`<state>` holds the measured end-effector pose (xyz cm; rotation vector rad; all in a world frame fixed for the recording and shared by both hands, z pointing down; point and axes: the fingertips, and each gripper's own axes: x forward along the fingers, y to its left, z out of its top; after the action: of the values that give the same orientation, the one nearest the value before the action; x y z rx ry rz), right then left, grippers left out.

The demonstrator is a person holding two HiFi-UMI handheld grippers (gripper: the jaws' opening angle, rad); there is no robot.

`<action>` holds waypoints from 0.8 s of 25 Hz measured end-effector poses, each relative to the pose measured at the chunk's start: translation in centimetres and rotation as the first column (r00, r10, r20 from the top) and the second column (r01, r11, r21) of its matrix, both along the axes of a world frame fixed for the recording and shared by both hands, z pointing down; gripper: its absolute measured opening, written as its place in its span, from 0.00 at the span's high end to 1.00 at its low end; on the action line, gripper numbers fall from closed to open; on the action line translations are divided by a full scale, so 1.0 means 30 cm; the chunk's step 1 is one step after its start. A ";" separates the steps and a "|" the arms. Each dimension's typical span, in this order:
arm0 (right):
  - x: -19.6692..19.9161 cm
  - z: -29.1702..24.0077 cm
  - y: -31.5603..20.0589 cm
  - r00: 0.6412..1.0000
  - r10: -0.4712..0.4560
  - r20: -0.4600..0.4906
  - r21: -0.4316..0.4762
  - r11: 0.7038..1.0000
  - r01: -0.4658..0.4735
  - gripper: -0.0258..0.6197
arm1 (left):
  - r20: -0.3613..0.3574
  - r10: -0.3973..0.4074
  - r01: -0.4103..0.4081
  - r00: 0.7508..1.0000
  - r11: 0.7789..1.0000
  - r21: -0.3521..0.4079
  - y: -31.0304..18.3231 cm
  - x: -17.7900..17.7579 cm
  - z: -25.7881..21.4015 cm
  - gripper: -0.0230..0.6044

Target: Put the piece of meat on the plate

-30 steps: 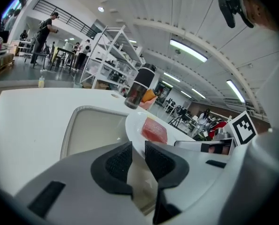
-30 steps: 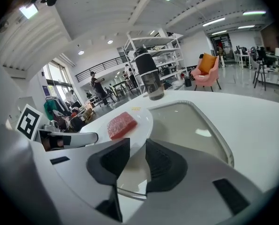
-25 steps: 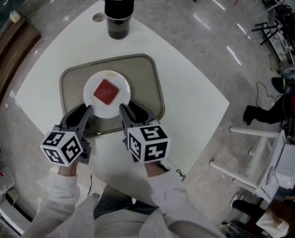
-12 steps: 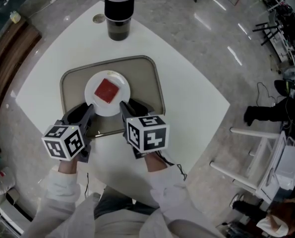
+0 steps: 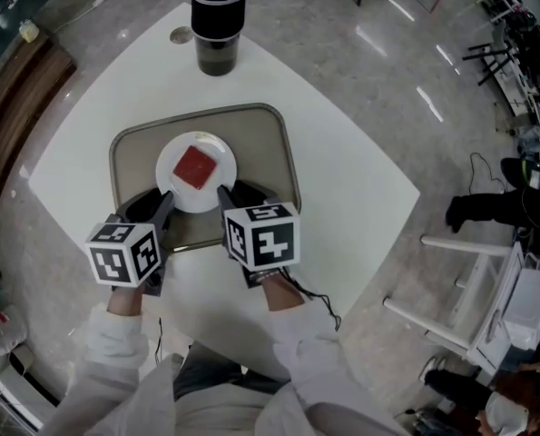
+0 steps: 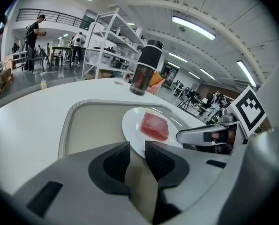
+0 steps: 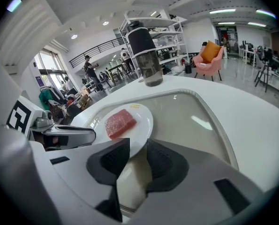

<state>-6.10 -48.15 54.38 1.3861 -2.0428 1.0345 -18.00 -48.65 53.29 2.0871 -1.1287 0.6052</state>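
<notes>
The red piece of meat [image 5: 196, 166] is lying on the white plate [image 5: 217, 148]. The plate is sitting in the tray [image 5: 271, 153] on the white table [image 5: 342, 153]. Both grippers are hanging just beside the plate's near edge. The left gripper [image 5: 150, 206] is keeping its 2 jaws apart, holding nothing. The right gripper [image 5: 242, 196] is doing the same.

No readable text, label or number shows on anything.
</notes>
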 end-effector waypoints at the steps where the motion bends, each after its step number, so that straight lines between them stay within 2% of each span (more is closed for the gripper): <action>1: 0.001 0.000 0.000 1.000 0.002 -0.004 -0.001 1.000 -0.002 0.78 | 0.004 0.001 -0.001 1.000 1.000 0.001 0.000 0.001 0.000 0.82; 12: 0.017 -0.017 -0.001 0.997 0.017 -0.079 0.050 0.999 -0.013 0.78 | 0.008 -0.014 0.014 1.000 1.000 0.028 0.005 -0.017 -0.010 0.82; 20: 0.065 -0.107 0.036 0.998 0.051 -0.041 0.116 0.992 -0.046 0.78 | -0.010 -0.017 0.018 1.000 0.994 0.107 0.046 -0.010 -0.109 0.82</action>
<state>-4.16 -47.06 51.16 1.5094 -2.0754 0.9100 -18.31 -47.26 50.01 2.1660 -1.1967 0.5373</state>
